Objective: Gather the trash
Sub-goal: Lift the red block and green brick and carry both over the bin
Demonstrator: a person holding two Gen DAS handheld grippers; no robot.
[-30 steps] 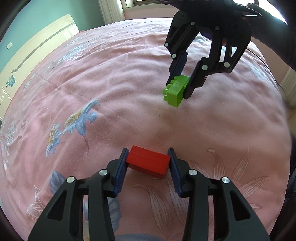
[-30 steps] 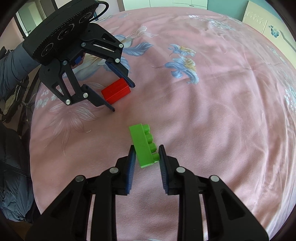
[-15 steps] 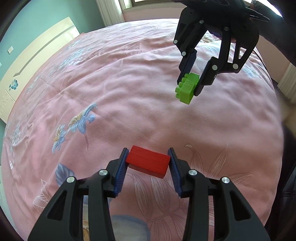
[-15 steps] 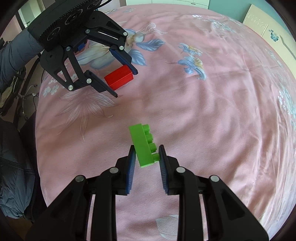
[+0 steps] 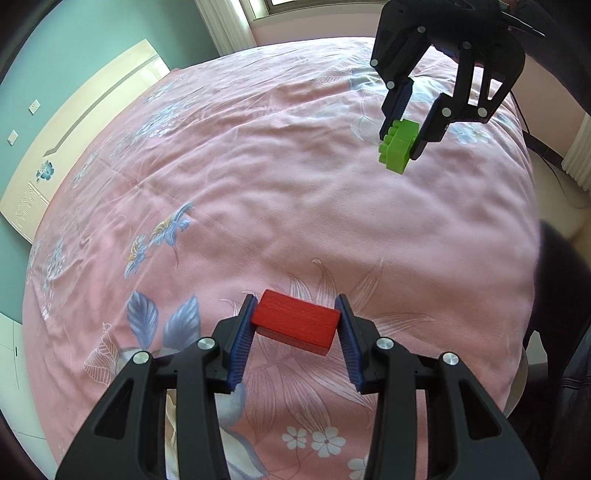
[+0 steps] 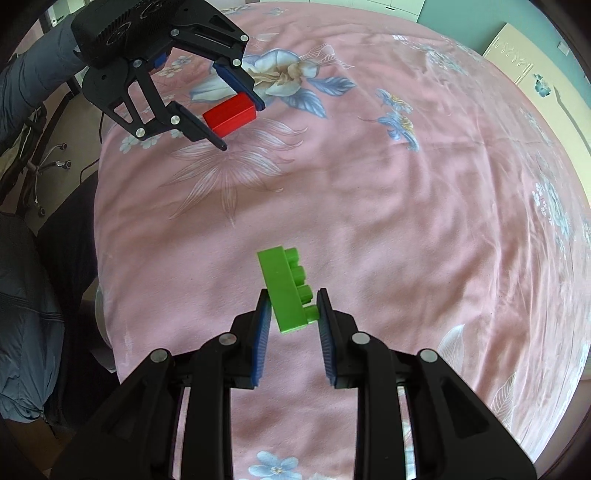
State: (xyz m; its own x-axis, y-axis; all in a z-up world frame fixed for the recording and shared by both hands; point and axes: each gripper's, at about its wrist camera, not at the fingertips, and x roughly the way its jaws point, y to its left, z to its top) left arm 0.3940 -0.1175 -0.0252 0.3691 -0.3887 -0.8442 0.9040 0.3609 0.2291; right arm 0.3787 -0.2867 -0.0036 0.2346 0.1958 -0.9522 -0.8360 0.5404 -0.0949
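Observation:
A red block [image 5: 295,320] is clamped endwise between the blue pads of my left gripper [image 5: 294,308], held in the air above the pink flowered bedspread [image 5: 258,177]. A green studded brick [image 6: 288,291] is pinched at its lower end by my right gripper [image 6: 291,306], tilted, its studs facing right. In the left wrist view the right gripper [image 5: 408,127] hangs at the upper right with the green brick [image 5: 397,146]. In the right wrist view the left gripper [image 6: 242,123] is at the upper left with the red block [image 6: 229,117].
The bed's near edge [image 6: 101,236] runs down the left of the right wrist view, with a dark jacket [image 6: 26,314] and a chair base [image 6: 40,162] beyond it. A cream headboard [image 5: 62,144] and teal wall [image 5: 81,51] lie at the left, a curtain [image 5: 225,26] at the top.
Both grippers have risen off the bedspread with their blocks and drifted toward the bed's near edge. More of the floor and the jacket now shows. Neither grip has changed.

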